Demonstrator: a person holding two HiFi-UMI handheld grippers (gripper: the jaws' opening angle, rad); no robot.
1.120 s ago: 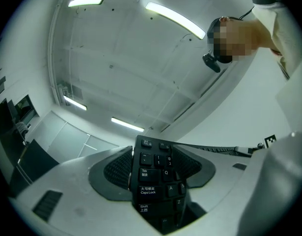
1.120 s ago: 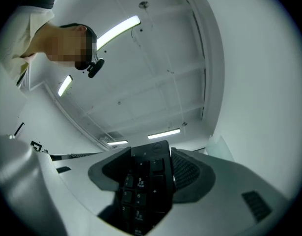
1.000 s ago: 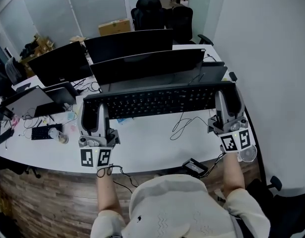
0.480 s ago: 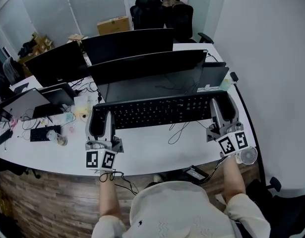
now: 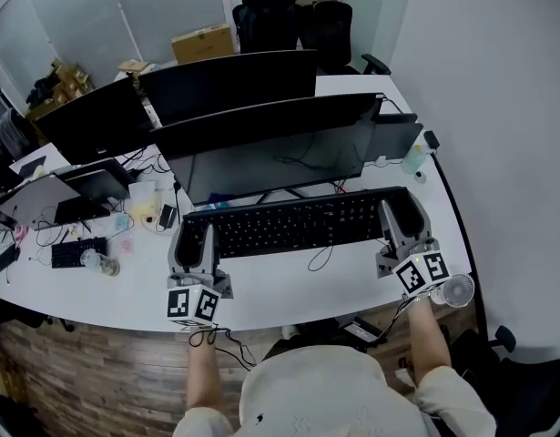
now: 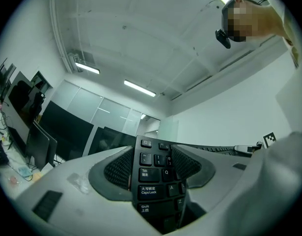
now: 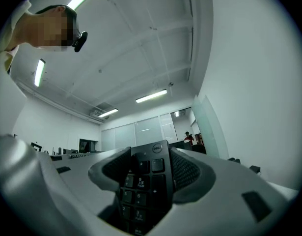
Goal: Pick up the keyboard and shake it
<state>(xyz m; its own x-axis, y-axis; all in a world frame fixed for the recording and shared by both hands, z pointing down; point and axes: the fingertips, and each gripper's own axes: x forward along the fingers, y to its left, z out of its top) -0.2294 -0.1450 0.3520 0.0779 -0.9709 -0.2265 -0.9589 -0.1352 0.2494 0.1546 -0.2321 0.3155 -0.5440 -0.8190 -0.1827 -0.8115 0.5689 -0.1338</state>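
Observation:
A long black keyboard point(image 5: 293, 223) is held in the air over the white desk point(image 5: 289, 280), roughly level, keys up. My left gripper point(image 5: 192, 240) is shut on its left end, and the Caps Lock and Shift keys point(image 6: 151, 191) sit between the ribbed pads point(image 6: 119, 169). My right gripper point(image 5: 397, 223) is shut on its right end, where the number-pad keys point(image 7: 143, 181) show between the pads point(image 7: 184, 171). The keyboard's thin cable point(image 5: 318, 260) hangs down toward the desk.
Black monitors point(image 5: 280, 139) stand just behind the keyboard, more point(image 5: 225, 76) on the far desk. A small white fan point(image 5: 454, 289) sits at the desk's right front edge. Laptops point(image 5: 52, 194), a second keyboard point(image 5: 72, 251) and cables clutter the left. Office chairs point(image 5: 270, 12) stand at the back.
Both grippers have brought the keyboard down and toward me; it sits lower in the head view than a second ago and has uncovered the monitor base behind it.

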